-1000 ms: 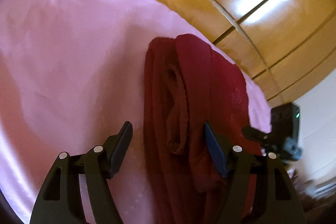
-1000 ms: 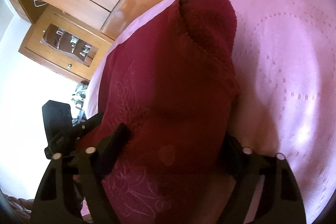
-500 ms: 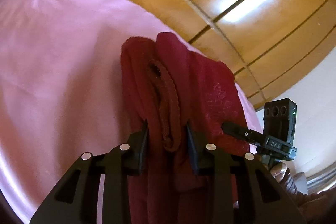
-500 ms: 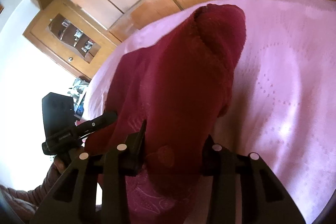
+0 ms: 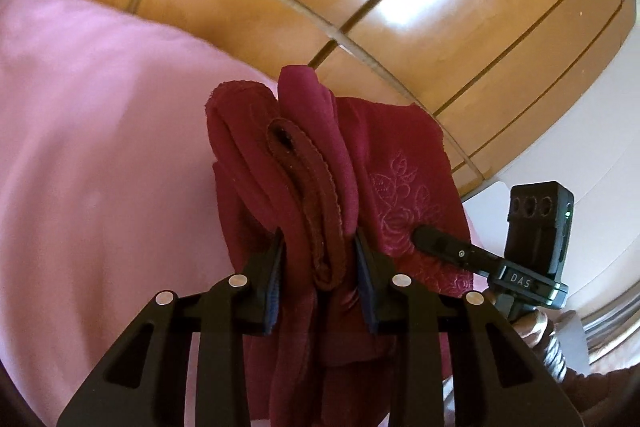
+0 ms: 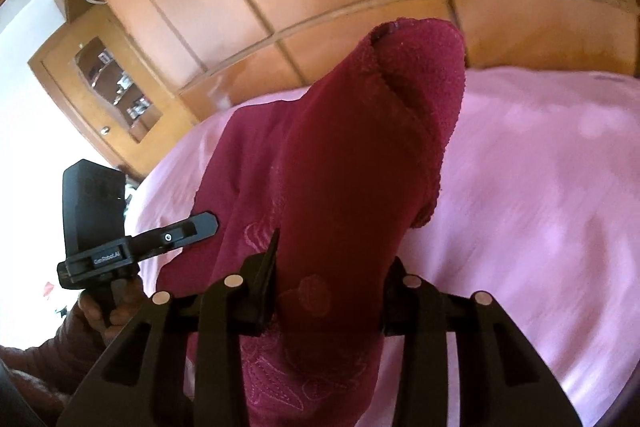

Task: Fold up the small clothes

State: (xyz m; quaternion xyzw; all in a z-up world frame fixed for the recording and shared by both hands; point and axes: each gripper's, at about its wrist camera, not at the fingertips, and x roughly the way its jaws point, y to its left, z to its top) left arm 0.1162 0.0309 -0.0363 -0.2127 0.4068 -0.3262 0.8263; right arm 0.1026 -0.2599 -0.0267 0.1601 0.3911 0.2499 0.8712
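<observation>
Left wrist view: my left gripper (image 5: 319, 255) pinches a bunched ridge of the dark red garment (image 5: 320, 163), which runs straight ahead along the fingers, lifted over the pink bedspread (image 5: 100, 167). Right gripper (image 6: 332, 259) is likewise clamped on a thick fold of the garment, long axis forward. Both grips sit side by side, equally near. Next fold, I judge, carries forward.

Bunched maroon embroidered garment (image 5: 320, 187): lower part runs off bottom edge in both views. Right black two-finger gripper (image 6: 328, 259): right fingertip buried behind cloth. Pink bedsheet (image 6: 540, 187) motion-blurred, pattern unreadable. Glass-front wooden cabinet (image 6: 116, 83): contents too small to identify. Hand (image 5: 540, 331) on other gripper partly cropped.
</observation>
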